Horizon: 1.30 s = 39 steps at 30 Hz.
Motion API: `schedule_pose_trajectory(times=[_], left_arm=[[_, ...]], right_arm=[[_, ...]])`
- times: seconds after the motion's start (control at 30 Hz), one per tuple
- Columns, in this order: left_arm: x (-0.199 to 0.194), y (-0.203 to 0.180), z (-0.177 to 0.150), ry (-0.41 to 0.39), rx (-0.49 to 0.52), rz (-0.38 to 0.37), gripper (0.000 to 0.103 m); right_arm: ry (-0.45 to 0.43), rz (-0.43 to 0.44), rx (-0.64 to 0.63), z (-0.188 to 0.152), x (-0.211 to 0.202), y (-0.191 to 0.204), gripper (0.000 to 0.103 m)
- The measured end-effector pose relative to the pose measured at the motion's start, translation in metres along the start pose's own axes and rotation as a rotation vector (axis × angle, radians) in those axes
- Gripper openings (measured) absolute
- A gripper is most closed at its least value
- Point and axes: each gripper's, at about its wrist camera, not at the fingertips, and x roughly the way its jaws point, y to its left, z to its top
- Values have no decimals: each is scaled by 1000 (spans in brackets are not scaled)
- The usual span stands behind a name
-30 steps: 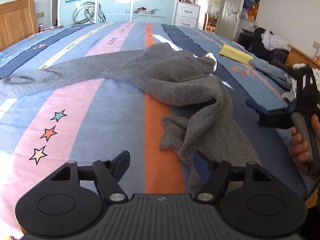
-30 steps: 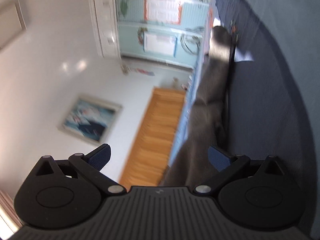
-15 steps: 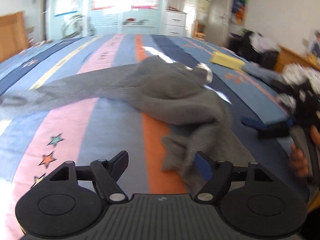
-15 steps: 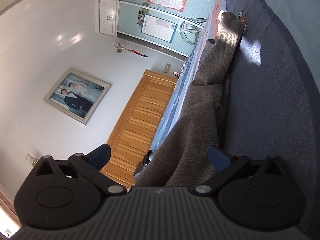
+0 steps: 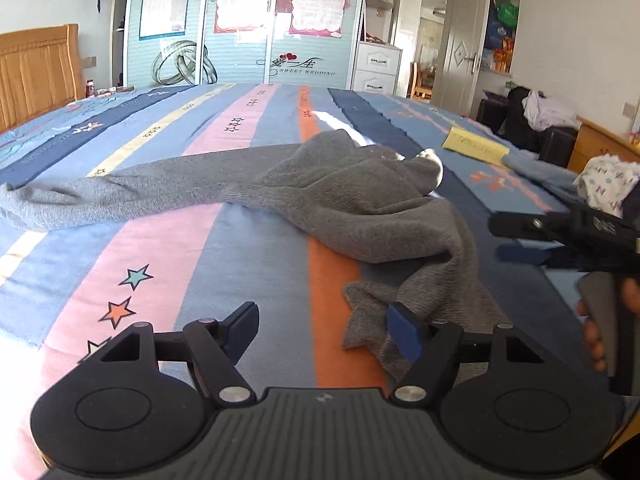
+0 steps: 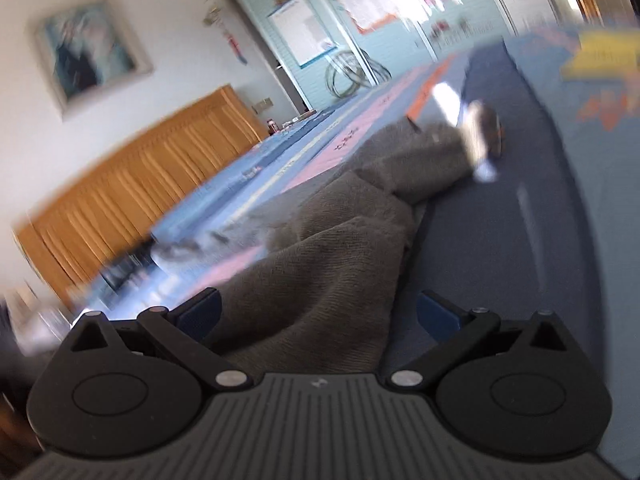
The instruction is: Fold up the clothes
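Left gripper (image 5: pixel 322 330) spread wide, gripping nothing; right gripper (image 6: pixel 318 314) likewise spread, unloaded. Grey sweater (image 5: pixel 340 196) crumpled on the striped bedspread (image 5: pixel 168 260), its nearest bunched edge just ahead of the left gripper's right pad and lying between the right gripper's pads, untouched. Best pinched at that near edge, then lifted and spread flat. Beyond, sleeve (image 5: pixel 100 196) trailing far left of the left jaws.

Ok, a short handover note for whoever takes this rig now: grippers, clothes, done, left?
Left gripper: open, empty, over the bed beside the sweater's near edge.
Right gripper: open; sweater cloth lies between its pads, not pinched.
Grey sweater: crumpled on the bed, one sleeve stretched out left.
Done: nothing folded yet.
Left: spread it flat, fold sleeves in, fold the body.
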Motion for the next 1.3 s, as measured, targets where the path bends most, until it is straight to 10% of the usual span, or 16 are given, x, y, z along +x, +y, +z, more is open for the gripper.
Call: schedule_pose_trajectory(times=[0.17, 0.43, 0.47, 0.53, 0.63, 0.9, 1.03, 1.13, 1.2, 1.3], left_arm=[[-10, 14, 2, -23, -67, -55, 76], [-25, 46, -1, -62, -196, -83, 79], [-28, 51, -1, -71, -210, -81, 79], [-33, 62, -1, -89, -247, -85, 79], [-46, 81, -1, -129, -287, -91, 80], [-74, 127, -9, -205, -367, -43, 85], [-80, 147, -15, -203, -404, -3, 85], [-82, 157, -19, -202, -442, 11, 85], [-80, 157, -20, -190, -444, 18, 86], [-72, 146, -18, -165, -368, 16, 86]], right_arm=[[78, 90, 178, -3, 21, -29, 103], [226, -25, -184, -13, 51, 28, 102], [259, -10, -181, -14, 54, 33, 99], [318, 29, -148, -13, 60, 40, 51], [341, 70, -61, -9, 65, 50, 43], [147, 370, 491, 5, 80, 61, 22], [-110, 644, 795, 10, 100, 79, 23], [-272, 577, 962, -6, 104, 66, 45], [-312, 352, 965, -14, 97, 42, 72], [-190, -19, 660, -8, 81, 26, 75]])
